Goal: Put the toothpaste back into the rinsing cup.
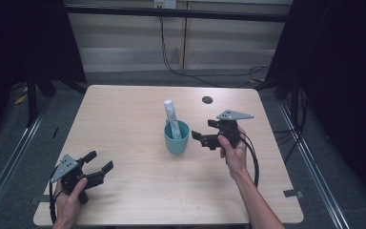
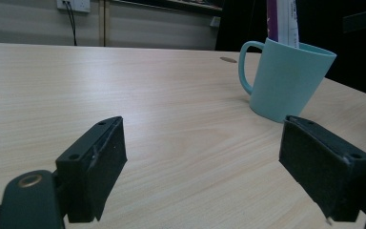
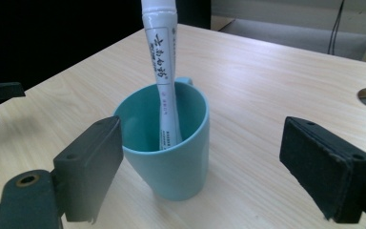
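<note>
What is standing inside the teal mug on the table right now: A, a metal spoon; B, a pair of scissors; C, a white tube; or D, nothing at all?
C: a white tube with printed lettering stands inside the teal mug, leaning against its rim and sticking out above it.

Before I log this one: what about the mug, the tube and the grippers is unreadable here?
- Tube: its foot is hidden by the mug wall in the right gripper view; its top is cut off by the upper edge.
- Tube print: too small in the high view.
- Mug handle: mostly hidden behind the tube and rim in the right gripper view.
- Left gripper, right gripper: both open, empty; pad surfaces too small in the high view.
</note>
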The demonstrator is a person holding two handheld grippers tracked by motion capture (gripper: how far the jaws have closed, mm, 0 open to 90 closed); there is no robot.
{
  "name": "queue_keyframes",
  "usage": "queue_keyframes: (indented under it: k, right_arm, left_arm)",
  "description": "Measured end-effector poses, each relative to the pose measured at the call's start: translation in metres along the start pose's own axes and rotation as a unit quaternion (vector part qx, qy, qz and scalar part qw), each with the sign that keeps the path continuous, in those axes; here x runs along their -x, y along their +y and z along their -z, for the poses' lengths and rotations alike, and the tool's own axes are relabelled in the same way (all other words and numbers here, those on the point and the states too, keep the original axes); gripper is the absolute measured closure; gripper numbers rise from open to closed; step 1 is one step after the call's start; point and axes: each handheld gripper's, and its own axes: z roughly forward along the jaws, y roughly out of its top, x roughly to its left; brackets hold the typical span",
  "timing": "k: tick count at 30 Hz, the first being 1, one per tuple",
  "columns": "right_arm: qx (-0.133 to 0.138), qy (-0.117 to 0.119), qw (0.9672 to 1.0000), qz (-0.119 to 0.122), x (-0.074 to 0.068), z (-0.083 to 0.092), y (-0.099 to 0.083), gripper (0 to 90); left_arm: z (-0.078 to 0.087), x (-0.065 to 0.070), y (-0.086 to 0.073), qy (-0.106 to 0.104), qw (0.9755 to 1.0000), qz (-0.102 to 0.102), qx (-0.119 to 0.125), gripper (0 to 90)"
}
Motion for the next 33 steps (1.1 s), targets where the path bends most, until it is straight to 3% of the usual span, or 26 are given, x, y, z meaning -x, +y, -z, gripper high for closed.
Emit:
queue_keyframes:
  k: [3,11,22,28,30,32,33]
  right_arm:
    - [0.008,-0.014,0.9998,0.01,0.0,0.007,-0.004,14.3]
    - [0.023,-0.044,0.9988,0.002,0.011,0.025,-0.025,14.5]
    - [0.058,-0.108,0.9924,-0.01,0.026,0.051,-0.061,15.1]
    - [0.072,-0.119,0.9901,-0.019,0.03,0.064,-0.085,15.1]
    - [0.069,-0.134,0.9886,-0.009,0.031,0.064,-0.095,16.3]
    - [0.07,-0.133,0.9885,-0.02,0.031,0.066,-0.102,16.3]
    - [0.071,-0.137,0.9879,-0.013,0.031,0.067,-0.105,16.3]
  left_arm:
    - [0.0,-0.001,0.0,0.0,1.0,0.001,0.0,15.9]
    - [0.0,0.0,0.0,0.003,1.0,-0.002,0.001,15.9]
    - [0.0,0.001,0.0,0.007,1.0,-0.002,0.002,15.8]
    - [0.0,0.001,0.0,0.009,1.0,-0.003,0.001,15.8]
    - [0.001,0.001,0.0,0.01,0.9999,-0.002,0.002,15.8]
    - [0.001,0.001,0.0,0.008,1.0,-0.002,0.002,15.8]
    - [0.001,0.001,0.0,0.008,1.0,-0.002,0.002,15.8]
